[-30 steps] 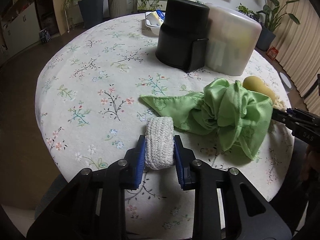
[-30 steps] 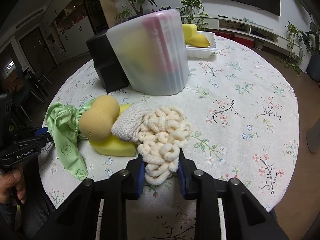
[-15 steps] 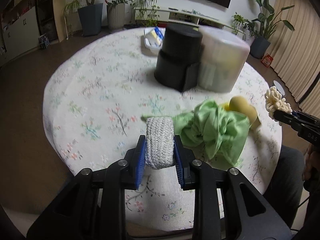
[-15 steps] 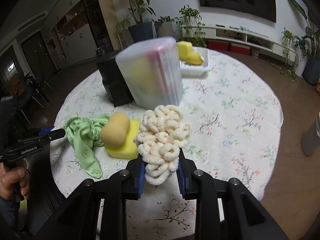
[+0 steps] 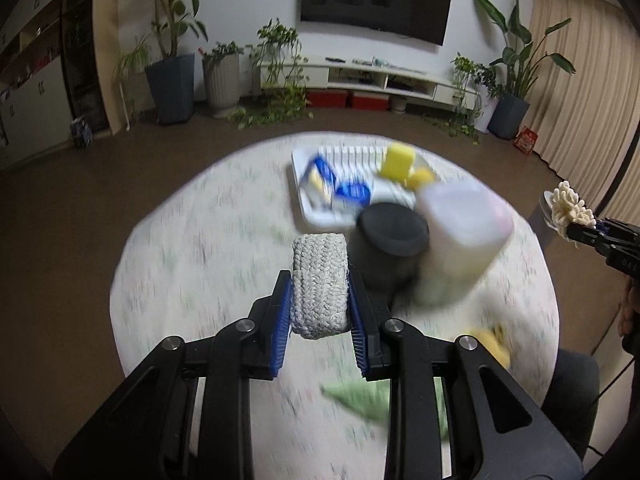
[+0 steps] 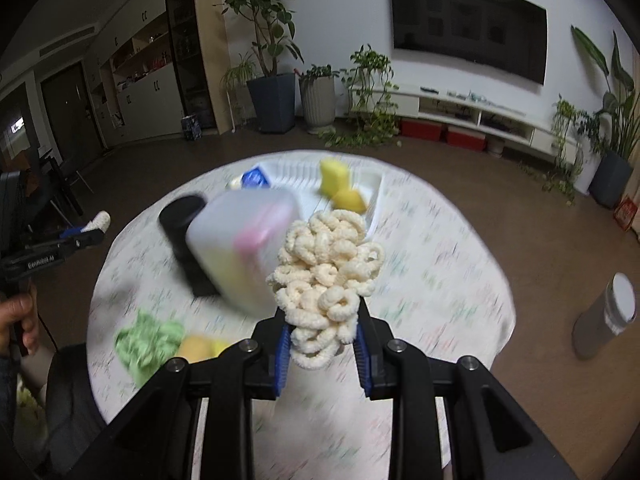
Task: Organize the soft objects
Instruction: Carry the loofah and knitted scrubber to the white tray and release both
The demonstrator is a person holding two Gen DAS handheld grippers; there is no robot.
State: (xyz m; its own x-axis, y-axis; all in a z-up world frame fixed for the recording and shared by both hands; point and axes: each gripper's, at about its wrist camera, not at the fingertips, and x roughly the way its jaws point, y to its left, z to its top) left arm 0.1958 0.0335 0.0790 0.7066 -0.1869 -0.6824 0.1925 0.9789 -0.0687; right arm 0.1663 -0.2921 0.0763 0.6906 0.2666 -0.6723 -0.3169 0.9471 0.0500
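Left wrist: woven pad (image 5: 319, 284) between jaws.

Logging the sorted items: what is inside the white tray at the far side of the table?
The white tray holds a yellow sponge, a rounder yellow piece and blue-and-white items. Motion blur and the black container hide its near edge.

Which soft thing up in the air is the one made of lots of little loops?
The cream loopy scrubber, pinched in the right hand-held gripper. The left hand-held gripper holds a white braided pad instead, woven flat with no loops.
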